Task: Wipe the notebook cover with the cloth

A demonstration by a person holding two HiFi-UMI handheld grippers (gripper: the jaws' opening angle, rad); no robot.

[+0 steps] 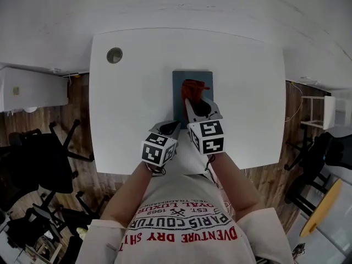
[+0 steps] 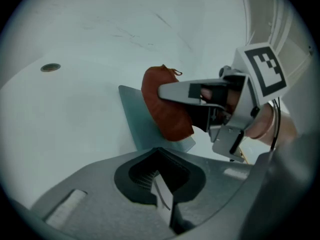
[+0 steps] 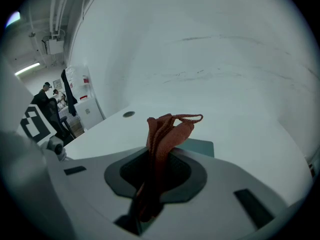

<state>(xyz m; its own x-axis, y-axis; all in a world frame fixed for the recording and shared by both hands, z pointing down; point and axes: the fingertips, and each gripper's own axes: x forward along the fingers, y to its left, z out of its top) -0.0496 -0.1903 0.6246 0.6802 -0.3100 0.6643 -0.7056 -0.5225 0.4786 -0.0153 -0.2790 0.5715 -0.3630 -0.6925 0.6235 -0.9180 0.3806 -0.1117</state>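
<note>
White surface (image 1: 132, 103) fills the middle of the head view, wood floor and black chairs (image 1: 41, 161) round it. Person's shirt (image 1: 187, 224) at the bottom, print reads "PARIS COUTUR", "EST. 1962", "DRY SH". Both forearms reach forward, close together. Dark teal notebook (image 1: 178, 100) lies flat mid-surface. Right gripper (image 1: 193, 99) over the notebook, jaws clamped on the red cloth (image 1: 192, 88), which rests bunched on the cover. Left gripper (image 1: 169, 126) just beside it at the notebook's near edge, jaws closed, nothing between them. Left gripper view alone shows the cloth from the side; right gripper view alone shows people far off. Round hole (image 1: 114, 55) in the far left corner.
</note>
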